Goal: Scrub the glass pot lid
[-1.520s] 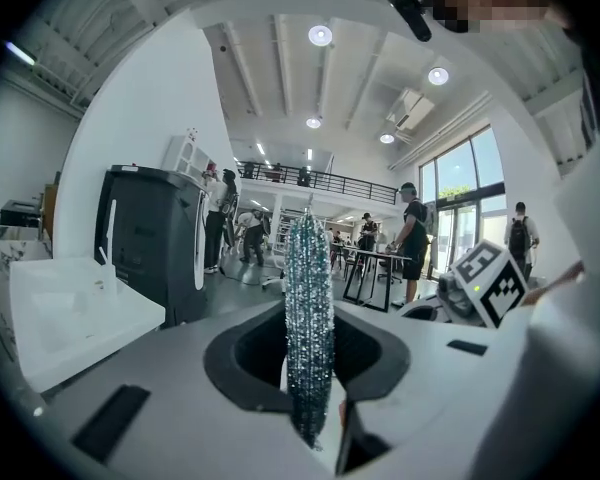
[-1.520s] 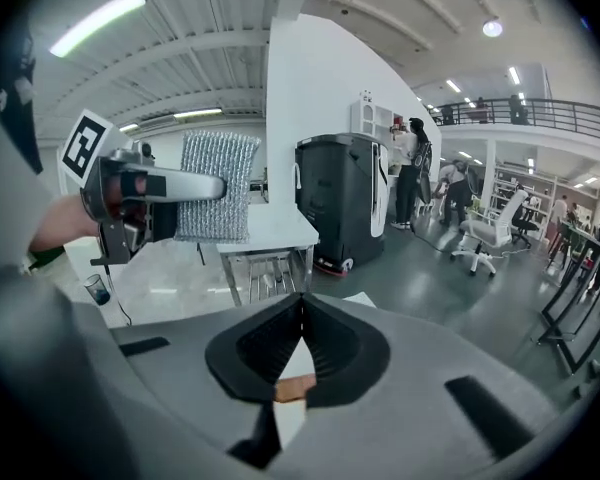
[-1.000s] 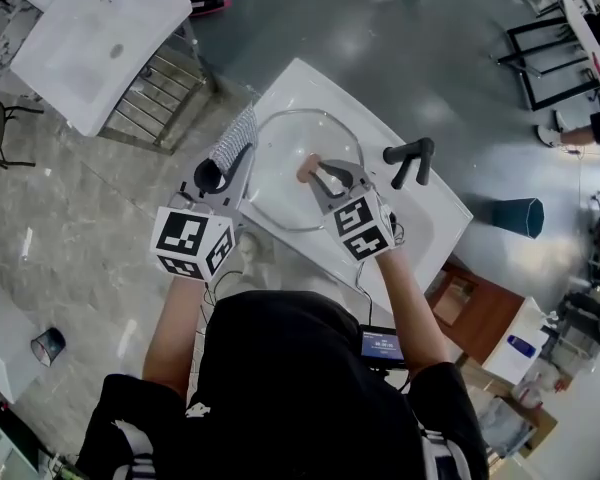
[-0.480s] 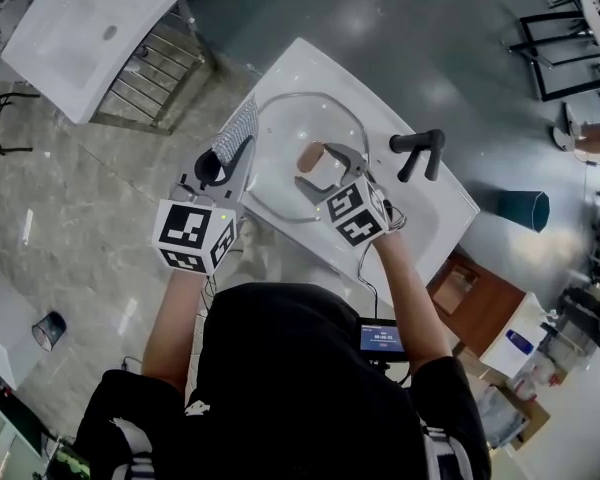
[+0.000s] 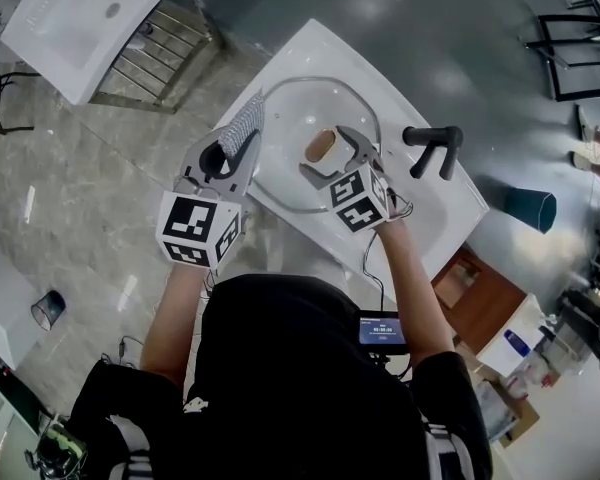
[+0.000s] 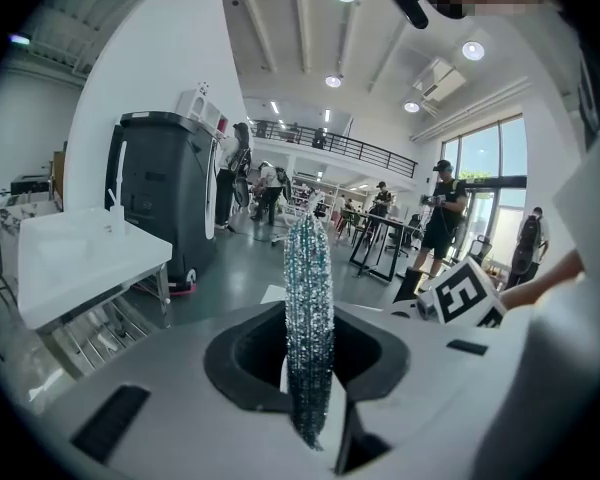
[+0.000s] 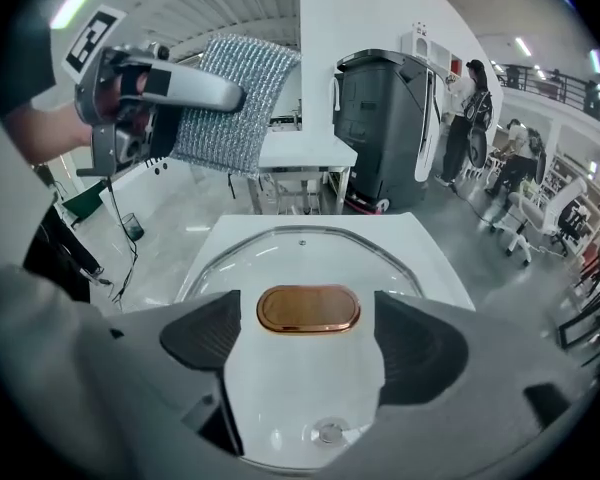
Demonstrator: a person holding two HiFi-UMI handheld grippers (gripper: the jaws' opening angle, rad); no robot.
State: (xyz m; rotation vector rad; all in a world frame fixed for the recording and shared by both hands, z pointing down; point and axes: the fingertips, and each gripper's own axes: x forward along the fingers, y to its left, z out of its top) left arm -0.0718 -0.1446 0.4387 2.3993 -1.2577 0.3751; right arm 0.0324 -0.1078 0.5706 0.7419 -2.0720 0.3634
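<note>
- Glass lid (image 5: 298, 103) flat, scrubbing not started.
- Right tool (image 5: 330, 155) opening around brown knob (image 5: 321, 146), no grip.
- Left tool (image 5: 236, 154) pinching scrub pad (image 5: 244, 125), clear of glass.

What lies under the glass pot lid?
Through the glass pot lid the white sink basin and its drain show. Whatever lies directly beneath the copper knob is covered.

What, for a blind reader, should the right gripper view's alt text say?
The right hand-held gripper is opening its jaws, one either side of the copper knob of a glass pot lid in a white sink. Upper left, the left hand-held gripper holds a silver scrubber.
</note>
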